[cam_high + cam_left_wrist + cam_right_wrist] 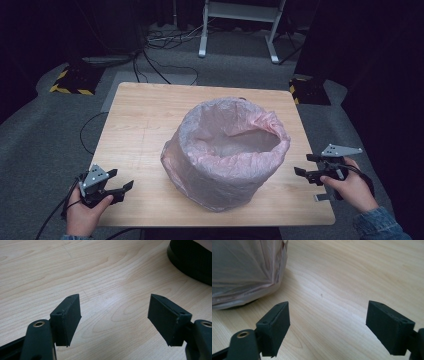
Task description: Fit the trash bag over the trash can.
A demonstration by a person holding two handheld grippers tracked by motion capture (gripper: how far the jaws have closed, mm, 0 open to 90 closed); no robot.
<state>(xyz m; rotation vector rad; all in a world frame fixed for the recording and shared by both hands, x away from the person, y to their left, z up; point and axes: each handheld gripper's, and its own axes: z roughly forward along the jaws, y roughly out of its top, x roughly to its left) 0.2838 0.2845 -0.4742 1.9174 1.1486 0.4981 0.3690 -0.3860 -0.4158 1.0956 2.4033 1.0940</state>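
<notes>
A round bin lined with a thin pink plastic bag [225, 155] stands in the middle of the wooden table [145, 120]; the bag folds over the rim and hangs down the sides. My left gripper [122, 181] rests at the table's front left corner, open, with bare wood between its jaws [115, 307]. The bin's dark base [192, 260] shows at the top right of the left gripper view. My right gripper [305, 165] sits at the table's right edge, open and empty [328, 315]. The bag's lower fold [247, 272] hangs at the upper left of the right gripper view.
Grey carpet surrounds the table. Cables [165, 40] and a white stand's legs [240, 30] lie on the floor beyond the far edge. Two black blocks with yellow stripes [75, 80] sit near the table's far corners.
</notes>
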